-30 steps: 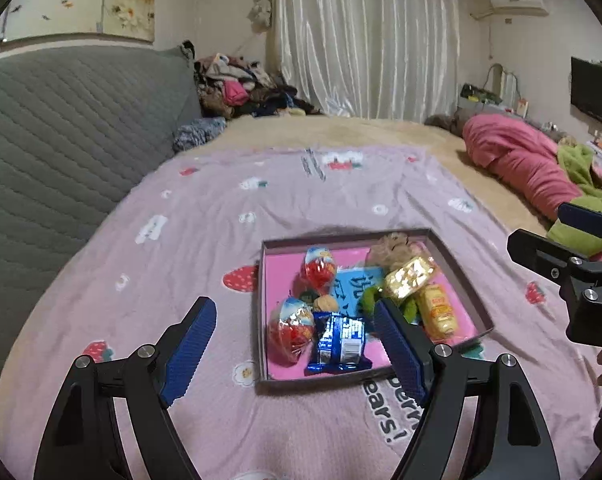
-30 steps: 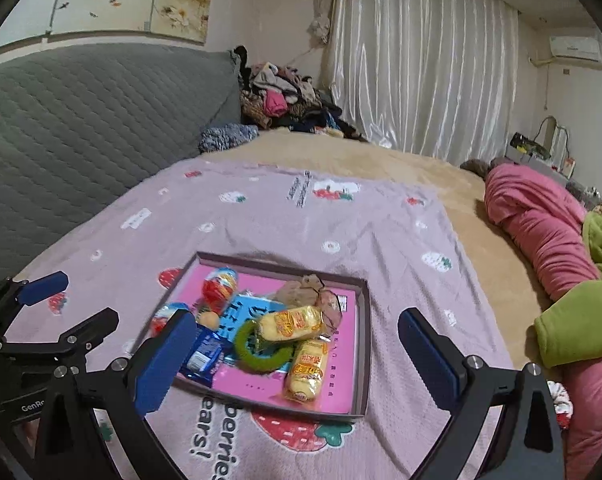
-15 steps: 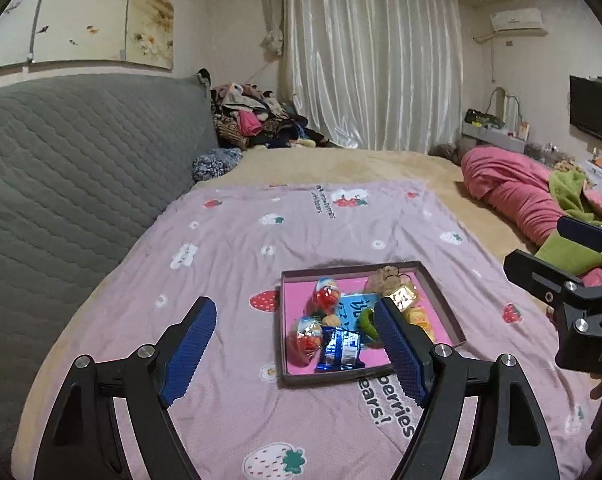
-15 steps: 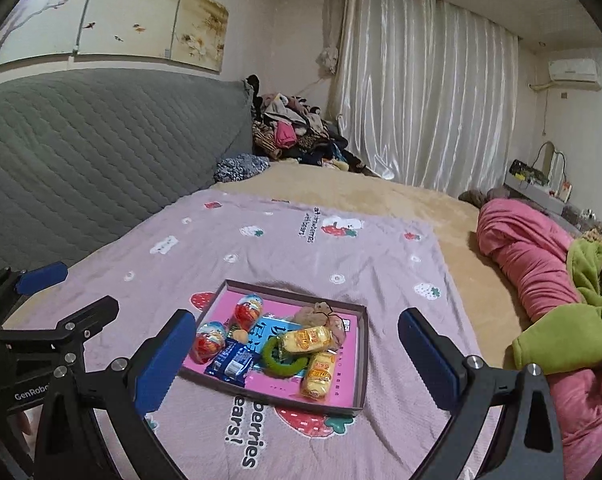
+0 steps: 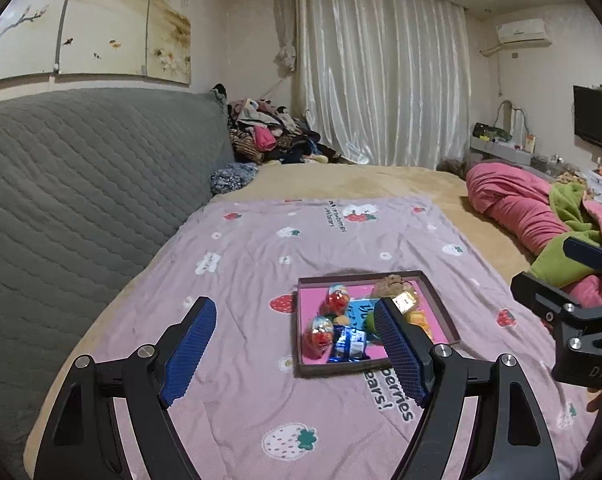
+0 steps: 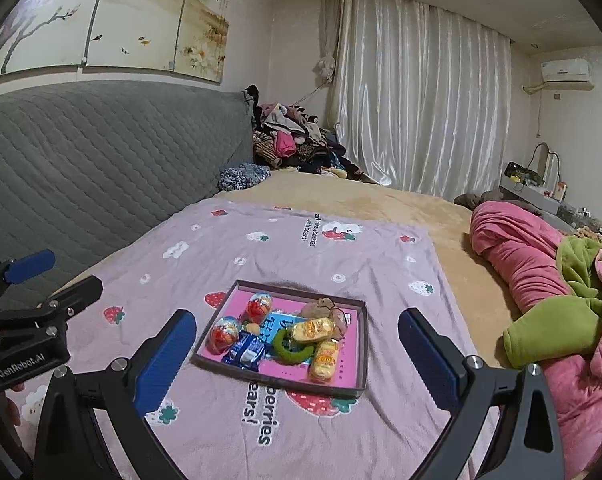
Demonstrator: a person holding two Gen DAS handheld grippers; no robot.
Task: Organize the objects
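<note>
My left gripper (image 5: 293, 344) hangs above the bed with its blue-padded jaws spread wide and nothing between them; only the lilac strawberry-print blanket (image 5: 237, 264) shows in the gap. My right gripper (image 6: 297, 352) is likewise wide open and empty-handed.

The shallow box tray (image 6: 363, 344) with its pink floor lies on the blanket just ahead of both grippers. From the left gripper it sits ahead and toward the right finger, whose tip overlaps the tray's middle in that view. From the right gripper it sits ahead, between the two fingers and nearer the left one.

Inside the tray, nearest my right gripper, I see a blue-and-white snack packet (image 6: 247, 351) and a yellow wrapped cake (image 6: 324, 360). Just beyond them lie a red foil egg (image 6: 224, 334), a green ring (image 6: 289, 345) and a second yellow cake (image 6: 313, 330) resting across the ring. Farther still, a second red egg (image 6: 260, 307) and a brown plush toy (image 6: 321, 311) lie against the far wall.

Beyond the tray the blanket runs on to a tan bedcover (image 6: 373, 204). To the right of my right gripper lies a pink quilt (image 6: 521, 256) with a green blanket (image 6: 553, 328) bunched on it. Farthest off hangs a pale curtain (image 6: 421, 112).
</note>
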